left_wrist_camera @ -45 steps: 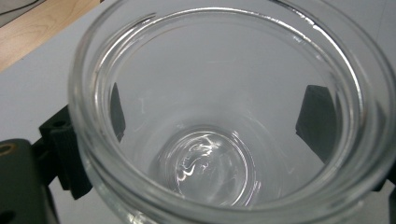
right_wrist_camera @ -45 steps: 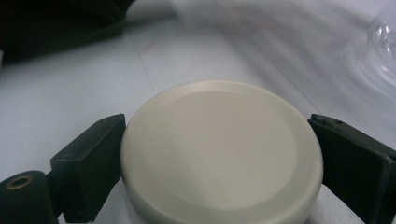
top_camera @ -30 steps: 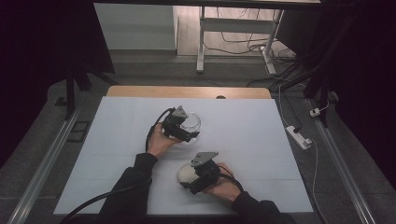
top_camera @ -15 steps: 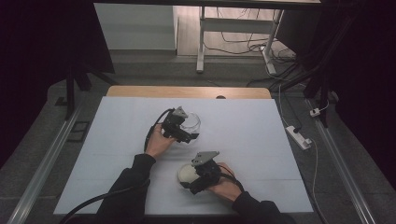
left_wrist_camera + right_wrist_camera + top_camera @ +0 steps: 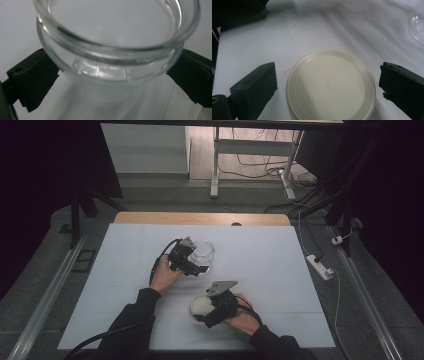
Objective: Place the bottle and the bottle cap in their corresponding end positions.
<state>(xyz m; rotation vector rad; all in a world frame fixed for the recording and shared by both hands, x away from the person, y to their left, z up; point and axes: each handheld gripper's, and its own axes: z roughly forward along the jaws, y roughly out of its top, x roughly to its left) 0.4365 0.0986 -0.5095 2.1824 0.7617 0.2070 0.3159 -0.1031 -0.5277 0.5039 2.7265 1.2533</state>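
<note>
Two jaws clamping glass jar (image 5: pixel 110 62), cream lid (image 5: pixel 329 85) just beside, white table (image 5: pixel 280 265)

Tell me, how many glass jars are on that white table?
1. The glass jar stands open near the table's middle, between the left gripper's jaws. Its cream lid lies apart, by the right gripper.

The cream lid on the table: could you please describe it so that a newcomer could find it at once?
Start at the white table and go to its near edge. There the right hand-held gripper has its jaws open on either side of the lid, clear of it. It is a flat, round, opaque cream disc, unlike the clear glass jar farther back.
</note>
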